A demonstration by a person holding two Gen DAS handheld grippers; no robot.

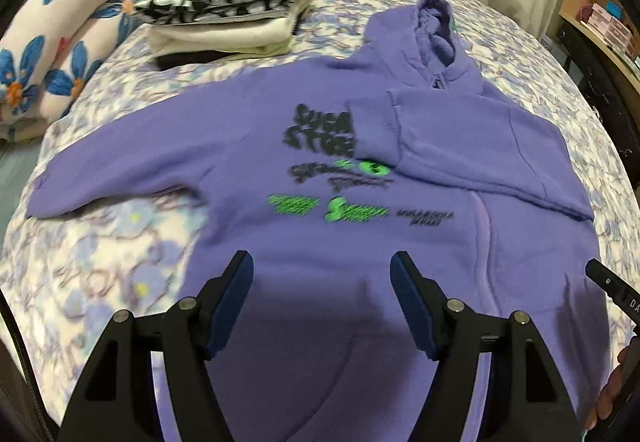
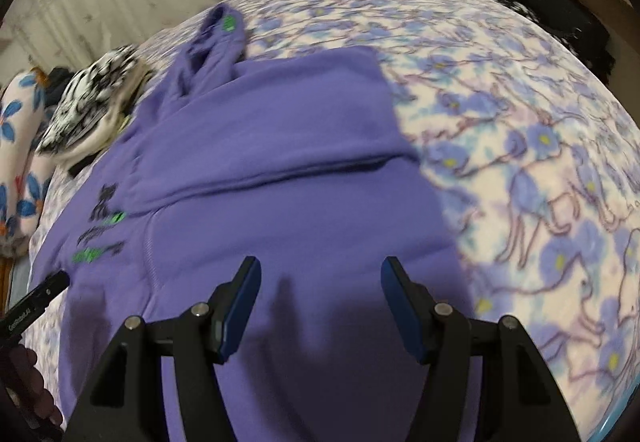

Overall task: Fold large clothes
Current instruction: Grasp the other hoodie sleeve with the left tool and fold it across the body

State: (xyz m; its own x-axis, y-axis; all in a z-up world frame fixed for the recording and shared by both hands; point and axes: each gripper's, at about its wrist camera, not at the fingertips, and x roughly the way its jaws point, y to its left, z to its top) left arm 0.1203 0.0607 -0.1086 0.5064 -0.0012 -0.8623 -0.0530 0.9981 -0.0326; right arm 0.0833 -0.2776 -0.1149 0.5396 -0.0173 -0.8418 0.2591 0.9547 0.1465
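So the purple hoodie (image 1: 280, 145) is spread flat on the flowery bedspread (image 1: 100, 242), right under and ahead of both tongs. One sleeve (image 1: 460, 145) is already folded across the chest, covering part of the black and green print (image 1: 332, 177); the other sleeve (image 1: 120, 169) still sticks out, off past the left gripper's (image 1: 322, 262) side. Both the left gripper and the right gripper (image 2: 321, 266) hang over the lower half with jaws wide, nothing between them. A stack of folded clothes (image 1: 224, 21) sits well beyond the left one, next to flower-print pillows (image 1: 60, 33).
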